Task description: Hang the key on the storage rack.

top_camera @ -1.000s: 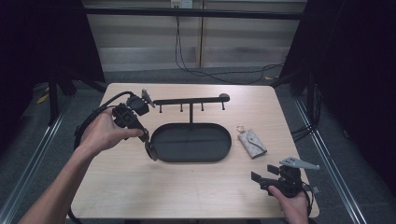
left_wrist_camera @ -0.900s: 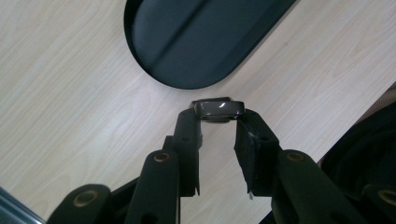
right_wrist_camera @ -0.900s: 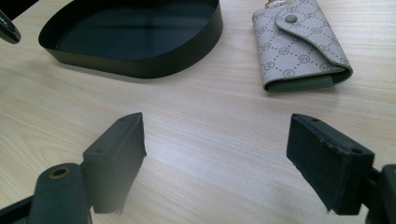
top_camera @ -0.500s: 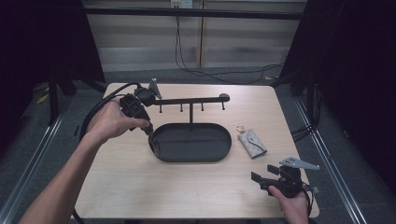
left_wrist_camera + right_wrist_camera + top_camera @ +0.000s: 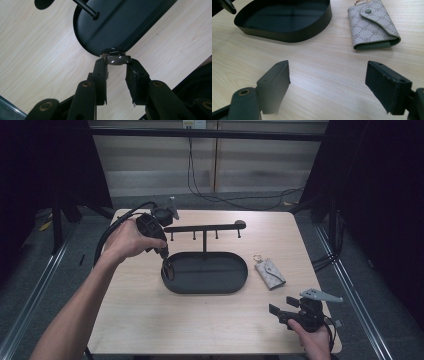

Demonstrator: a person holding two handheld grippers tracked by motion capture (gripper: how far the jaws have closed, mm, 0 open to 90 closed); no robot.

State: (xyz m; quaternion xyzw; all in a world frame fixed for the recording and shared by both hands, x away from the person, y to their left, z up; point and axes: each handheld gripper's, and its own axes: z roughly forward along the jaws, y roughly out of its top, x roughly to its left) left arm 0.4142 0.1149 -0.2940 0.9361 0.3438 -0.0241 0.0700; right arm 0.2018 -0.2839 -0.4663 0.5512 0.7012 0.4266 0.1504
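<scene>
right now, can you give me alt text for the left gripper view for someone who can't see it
The left gripper holds a small dark glossy object between its two black jaw tips, right at the rim of a black oval tray. The tray sits on a light wooden table, and a thin black rod with a knobbed end crosses above the tray.

One wooden table (image 5: 150, 320) is seen, on which one black oval tray (image 5: 205, 280) with one hook rail (image 5: 202, 227) and one patterned key pouch (image 5: 269, 273) are counted. Two grippers are counted: the left gripper (image 5: 166, 265) and the right gripper (image 5: 282, 309).
</scene>
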